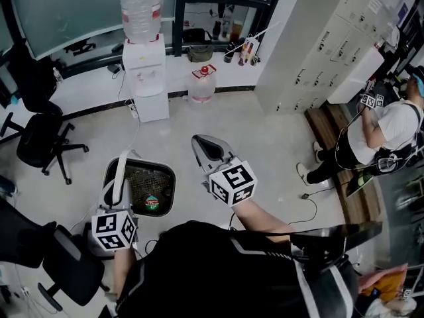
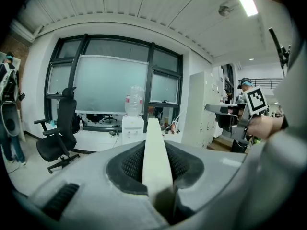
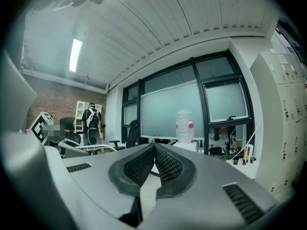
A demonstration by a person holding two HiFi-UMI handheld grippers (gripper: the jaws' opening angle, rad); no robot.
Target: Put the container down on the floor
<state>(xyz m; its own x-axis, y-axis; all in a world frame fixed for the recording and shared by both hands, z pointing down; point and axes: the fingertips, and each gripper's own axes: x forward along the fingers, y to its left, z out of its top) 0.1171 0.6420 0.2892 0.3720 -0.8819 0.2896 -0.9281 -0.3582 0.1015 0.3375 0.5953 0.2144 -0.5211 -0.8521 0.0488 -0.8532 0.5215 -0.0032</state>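
In the head view the container, a dark bin with a mesh inside, sits low at the left over the pale floor. Whether it touches the floor I cannot tell. Its white strap handle runs up into my left gripper. From the left gripper view, that white handle stands upright, pinched between the pads of the left gripper. My right gripper is to the right of the container and apart from it. In its own view the right gripper is shut with nothing held.
A water dispenser and a spare water jug stand by the far wall. Office chairs are at the left and near left. Grey lockers and a person are to the right. A cable lies on the floor.
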